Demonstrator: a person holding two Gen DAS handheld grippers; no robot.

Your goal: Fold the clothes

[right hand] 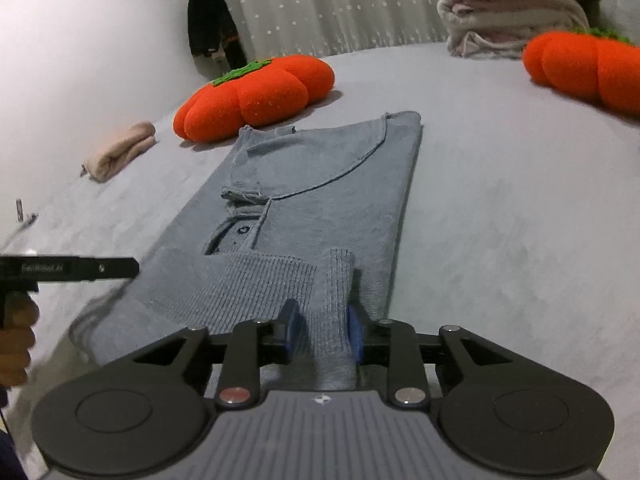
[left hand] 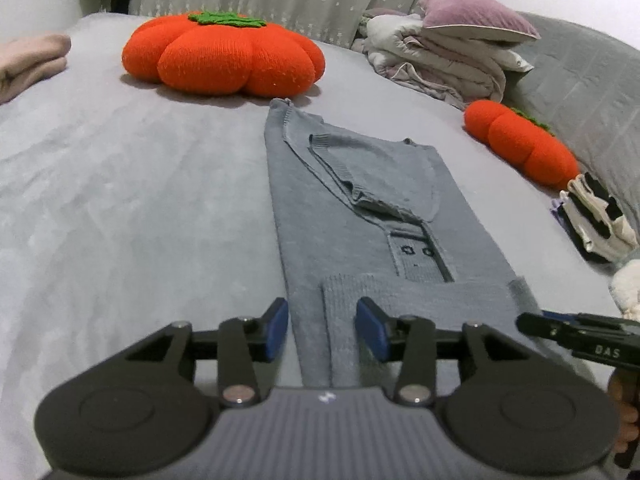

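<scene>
A grey bed (left hand: 120, 184) fills both views. Mid-bed lies a grey-blue sweater (left hand: 360, 216), folded into a long narrow strip with its collar and button placket on top; its ribbed hem end reaches the near edge of the bed, under both grippers.

A big orange pumpkin cushion (left hand: 224, 56) sits just beyond the sweater's far end. A smaller pumpkin cushion (left hand: 520, 144) lies toward the right edge, near a pile of bedding (left hand: 440, 64) topped by a lilac pillow (left hand: 476, 16) at the far right corner. A folded pink garment (left hand: 28, 60) rests by the left edge, and a small stack of black-and-white clothes (left hand: 596, 216) by the right edge.

The left gripper (left hand: 322, 326) hangs over the sweater's near left corner, jaws apart, with a ribbed fold between the blue pads but clear of them. The right gripper (right hand: 320, 330) sits at the near right corner, jaws narrowly apart astride a ribbed fold; whether its pads (right hand: 354, 334) press the cloth cannot be told.
</scene>
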